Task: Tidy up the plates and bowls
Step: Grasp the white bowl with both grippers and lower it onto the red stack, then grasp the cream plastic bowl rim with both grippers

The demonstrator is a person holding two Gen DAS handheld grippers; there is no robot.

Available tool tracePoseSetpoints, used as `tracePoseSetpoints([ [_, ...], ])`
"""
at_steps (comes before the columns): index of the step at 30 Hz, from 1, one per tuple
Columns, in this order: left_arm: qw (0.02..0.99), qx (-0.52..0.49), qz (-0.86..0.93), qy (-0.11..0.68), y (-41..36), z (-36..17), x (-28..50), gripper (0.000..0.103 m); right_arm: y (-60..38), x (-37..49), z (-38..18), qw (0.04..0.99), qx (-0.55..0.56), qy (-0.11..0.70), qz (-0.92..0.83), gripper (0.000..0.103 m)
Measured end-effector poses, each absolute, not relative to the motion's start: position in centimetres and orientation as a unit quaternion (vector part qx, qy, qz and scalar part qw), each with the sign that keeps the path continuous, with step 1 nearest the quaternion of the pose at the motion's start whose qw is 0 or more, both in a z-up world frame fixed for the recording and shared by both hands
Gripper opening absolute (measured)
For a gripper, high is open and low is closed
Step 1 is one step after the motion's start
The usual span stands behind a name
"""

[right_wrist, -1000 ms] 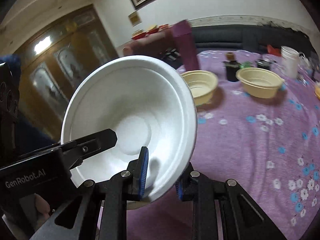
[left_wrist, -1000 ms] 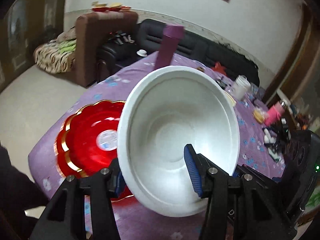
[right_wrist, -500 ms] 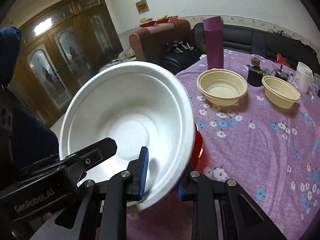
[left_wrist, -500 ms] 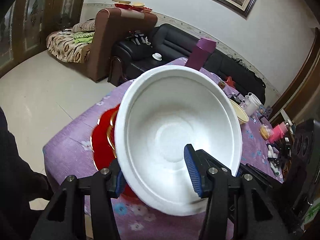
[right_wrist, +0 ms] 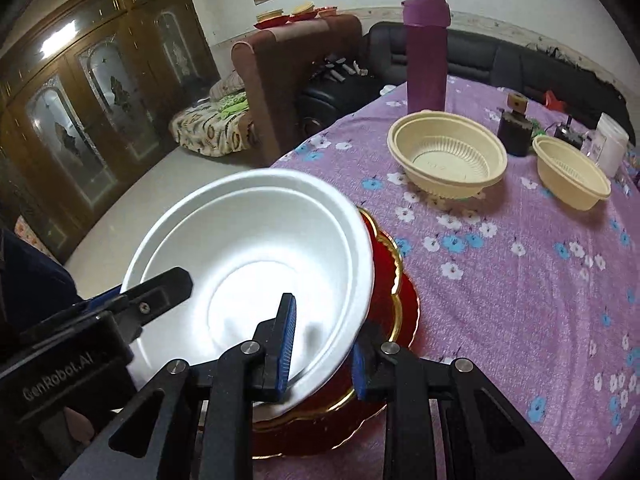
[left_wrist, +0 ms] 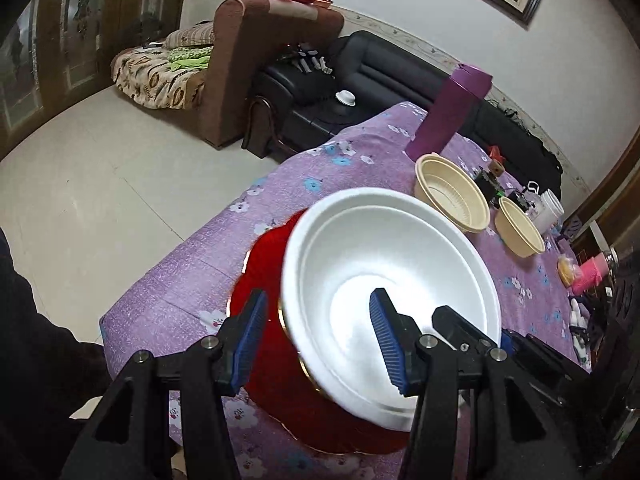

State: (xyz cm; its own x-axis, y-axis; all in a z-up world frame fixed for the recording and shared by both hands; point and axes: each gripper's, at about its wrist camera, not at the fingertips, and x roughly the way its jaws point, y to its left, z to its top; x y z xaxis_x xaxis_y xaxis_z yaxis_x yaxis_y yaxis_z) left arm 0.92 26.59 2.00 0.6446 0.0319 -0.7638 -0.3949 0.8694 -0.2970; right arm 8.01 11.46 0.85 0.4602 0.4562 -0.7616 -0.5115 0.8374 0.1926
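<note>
Right wrist: right gripper (right_wrist: 322, 344) clamps white bowl (right_wrist: 256, 256) rim over red plate (right_wrist: 390, 300); left gripper (left_wrist: 320, 340) jaws apart, straddling rim.

Bowl (right_wrist: 256, 256) over plate (right_wrist: 394, 300), two bowls (right_wrist: 448, 156) behind

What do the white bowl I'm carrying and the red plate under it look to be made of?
White bowl: probably foam or moulded paper pulp; matte, thick soft rim, no glare.
Red plate: likely plastic; glossy red with a shiny gold scalloped edge. Glazed ceramic cannot be ruled out.
</note>
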Motion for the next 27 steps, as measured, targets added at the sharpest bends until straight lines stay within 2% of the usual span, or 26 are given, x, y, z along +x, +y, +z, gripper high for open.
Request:
tracePoseSetpoints([
  [4,0.879,-0.236,0.127,0.393,27.2,2.2,-0.1,0.059,11.2,7.8,1.1,0.866,-0.037,0.417,0.274,0.058],
  [5,0.880,-0.239,0.131,0.390,27.3,2.3,-0.5,0.061,11.1,7.8,1.2,0.869,-0.038,0.411,0.273,0.061],
  [7,0.881,-0.244,0.137,0.383,27.4,2.6,-1.0,0.065,10.9,7.5,1.5,0.873,-0.040,0.403,0.273,0.062],
  [11,0.880,-0.263,0.138,0.371,27.2,3.0,-2.2,0.074,9.9,6.9,2.2,0.879,-0.033,0.390,0.273,0.071],
  [18,0.889,-0.260,0.117,0.359,24.9,4.7,-3.3,0.076,6.6,6.5,3.3,0.885,0.003,0.381,0.266,0.072],
  [21,0.899,-0.241,0.105,0.349,23.0,5.8,-3.9,0.083,4.0,6.8,3.6,0.891,0.022,0.380,0.247,0.073],
  [27,0.908,-0.216,0.082,0.349,20.1,6.3,-3.5,0.083,-1.2,10.0,2.1,0.885,0.063,0.418,0.195,0.074],
])
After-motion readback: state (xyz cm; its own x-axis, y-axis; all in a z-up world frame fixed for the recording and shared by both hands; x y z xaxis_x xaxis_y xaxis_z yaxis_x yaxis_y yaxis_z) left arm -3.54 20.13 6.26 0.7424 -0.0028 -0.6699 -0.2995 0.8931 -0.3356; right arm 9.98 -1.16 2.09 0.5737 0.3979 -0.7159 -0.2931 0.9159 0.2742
